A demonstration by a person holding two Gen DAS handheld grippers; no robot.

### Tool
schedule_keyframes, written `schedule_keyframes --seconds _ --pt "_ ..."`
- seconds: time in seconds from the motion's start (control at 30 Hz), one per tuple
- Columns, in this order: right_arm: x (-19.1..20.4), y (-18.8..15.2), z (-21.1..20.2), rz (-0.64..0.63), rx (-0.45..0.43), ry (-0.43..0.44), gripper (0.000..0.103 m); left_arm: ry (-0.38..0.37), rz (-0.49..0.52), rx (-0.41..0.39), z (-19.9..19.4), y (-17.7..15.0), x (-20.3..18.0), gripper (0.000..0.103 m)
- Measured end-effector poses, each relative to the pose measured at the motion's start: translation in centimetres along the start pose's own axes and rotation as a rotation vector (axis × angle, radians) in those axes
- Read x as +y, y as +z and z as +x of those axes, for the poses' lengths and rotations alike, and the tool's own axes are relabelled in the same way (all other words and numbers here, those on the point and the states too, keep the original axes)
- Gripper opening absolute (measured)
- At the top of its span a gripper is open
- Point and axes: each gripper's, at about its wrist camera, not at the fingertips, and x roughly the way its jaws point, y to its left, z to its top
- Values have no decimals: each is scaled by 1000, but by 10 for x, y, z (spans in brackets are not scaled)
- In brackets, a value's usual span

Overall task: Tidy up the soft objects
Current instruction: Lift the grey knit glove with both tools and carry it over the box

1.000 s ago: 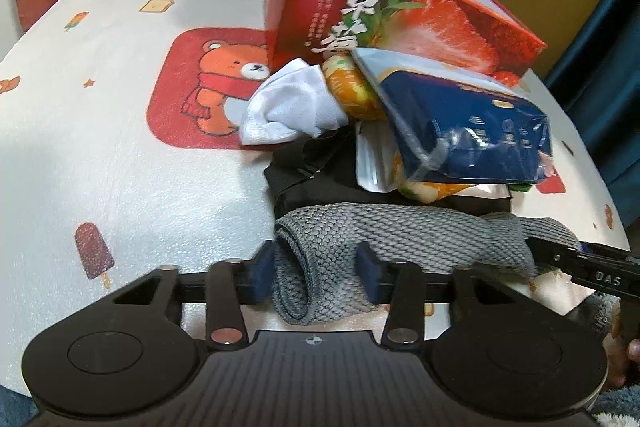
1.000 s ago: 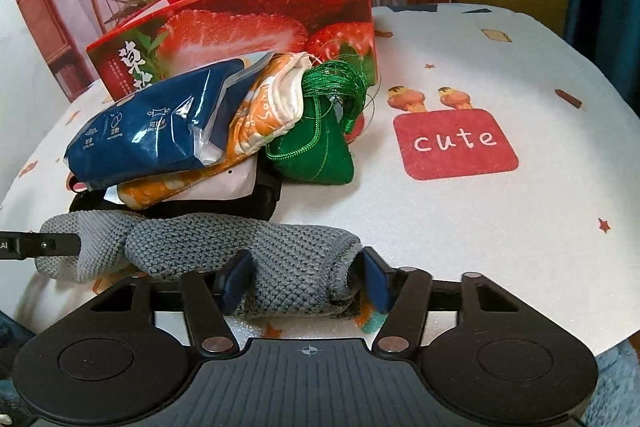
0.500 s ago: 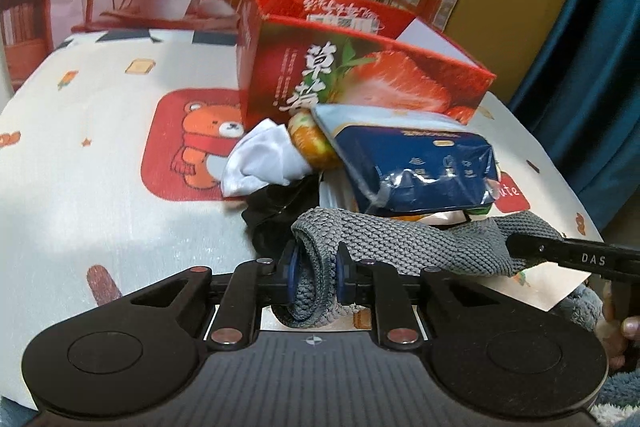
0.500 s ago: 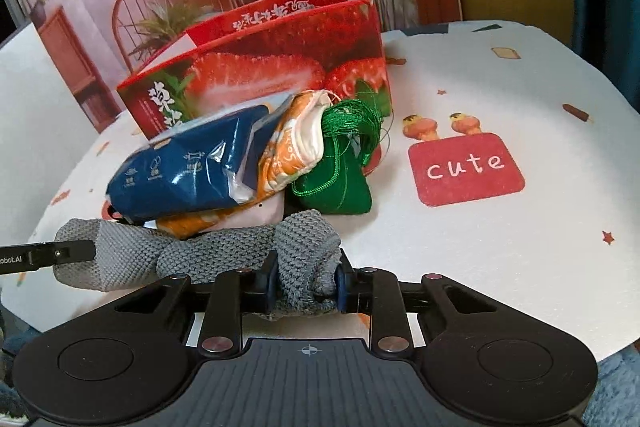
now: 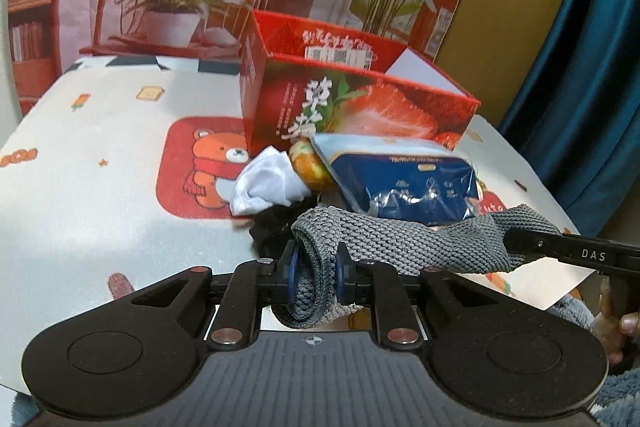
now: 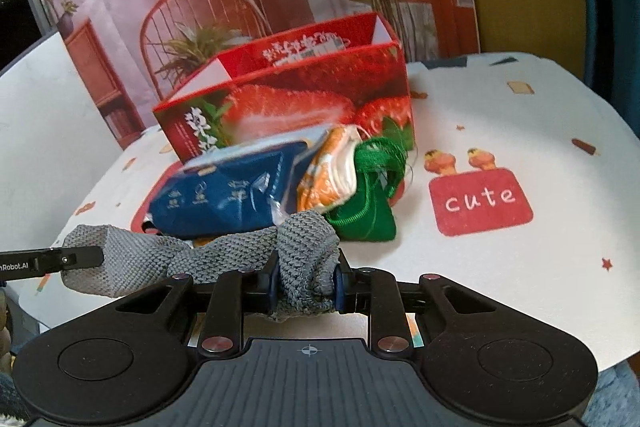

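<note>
Both pinching the grey knitted cloth [image 5: 404, 239]: left gripper [image 5: 316, 277] one end, right gripper [image 6: 306, 285] the other. Could sag mid-span, snag the near blue plastic pack [image 6: 224, 195], drag it along.

A pile of packets [image 5: 404, 183] lies before the box [image 5: 352, 107] on the table [image 5: 80, 195].

- You have one grey knitted cloth [image 5: 400, 239]
- one red strawberry box [image 5: 360, 107]
- one blue packet [image 5: 404, 187]
- one white cloth [image 5: 268, 187]
- one green pouch [image 6: 368, 215]
- two grippers: left gripper [image 5: 316, 277], right gripper [image 6: 306, 283]
</note>
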Motion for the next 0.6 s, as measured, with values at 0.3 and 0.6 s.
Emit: schedule_keyframes --seconds 0.3,0.6 --pt "13 35 -17 -72 -103 33 22 -3 80 -151 -24 39 -11 18" --pt "27 127 -7 -192 -190 85 22 52 168 -276 -16 121 -36 18"
